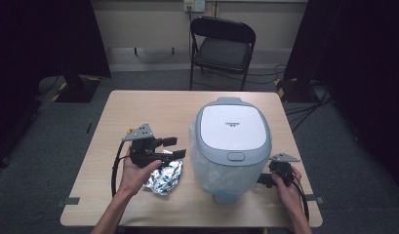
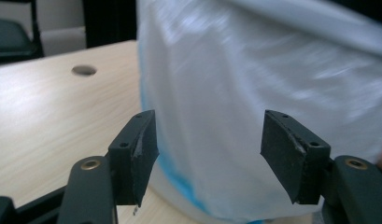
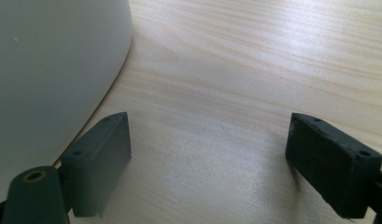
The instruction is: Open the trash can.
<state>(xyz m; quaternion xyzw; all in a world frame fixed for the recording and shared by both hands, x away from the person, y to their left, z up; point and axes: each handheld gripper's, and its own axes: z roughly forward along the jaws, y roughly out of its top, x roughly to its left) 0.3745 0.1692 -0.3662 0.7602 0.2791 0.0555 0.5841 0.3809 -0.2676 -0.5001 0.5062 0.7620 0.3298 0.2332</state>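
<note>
A light wooden table [image 1: 148, 109] carried a grey-and-white rice cooker [image 1: 232, 146] wrapped in clear plastic film, standing directly ahead of the left gripper's spread jaws and just left of the right gripper's left jaw. A crumpled foil packet [image 1: 165, 178] lay on the wood beneath the left gripper's jaws. A round hole [image 2: 84, 70] pierced the tabletop beyond the left jaw.

From six o'clock in the high view, both forearms reach forward. The left hand [image 1: 136, 174] holds the left hand-held gripper [image 1: 173, 147] pointing toward three o'clock, its jaws spread wide with nothing between them. The right hand [image 1: 286, 185] holds the right hand-held gripper [image 1: 263, 180] pointing toward nine o'clock, jaws likewise wide apart and empty.
</note>
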